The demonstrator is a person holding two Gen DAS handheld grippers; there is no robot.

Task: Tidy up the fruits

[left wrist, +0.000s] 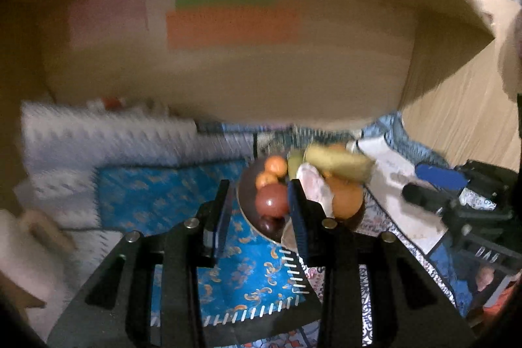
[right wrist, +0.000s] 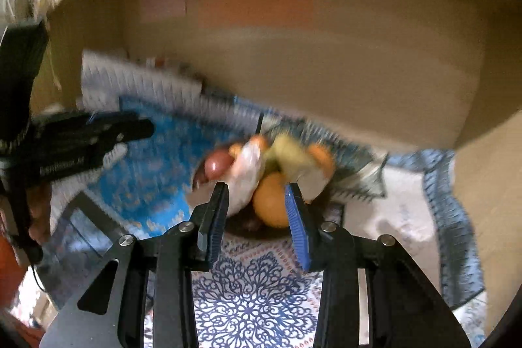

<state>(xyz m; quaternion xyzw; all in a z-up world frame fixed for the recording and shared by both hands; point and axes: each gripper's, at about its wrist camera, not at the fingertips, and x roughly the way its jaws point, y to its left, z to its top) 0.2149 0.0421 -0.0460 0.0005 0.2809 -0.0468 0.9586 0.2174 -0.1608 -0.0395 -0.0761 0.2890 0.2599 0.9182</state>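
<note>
Left wrist view: left gripper (left wrist: 257, 211) hung apart, empty, over dark bowl (left wrist: 243, 201) heaped with fruits: red apple (left wrist: 271, 200), oranges (left wrist: 347, 199), banana (left wrist: 339, 163). Right gripper (right wrist: 256, 209) also apart, empty, aimed at orange (right wrist: 270, 201), probably lining up a pick.

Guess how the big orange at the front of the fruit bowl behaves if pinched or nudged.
The big orange looks round and smooth, so it would probably roll if nudged. It sits piled against other fruit in the dark bowl, so lifting it may shift its neighbours. The open right hand-held gripper looks barely wider than it; a pinch may slip.
</note>
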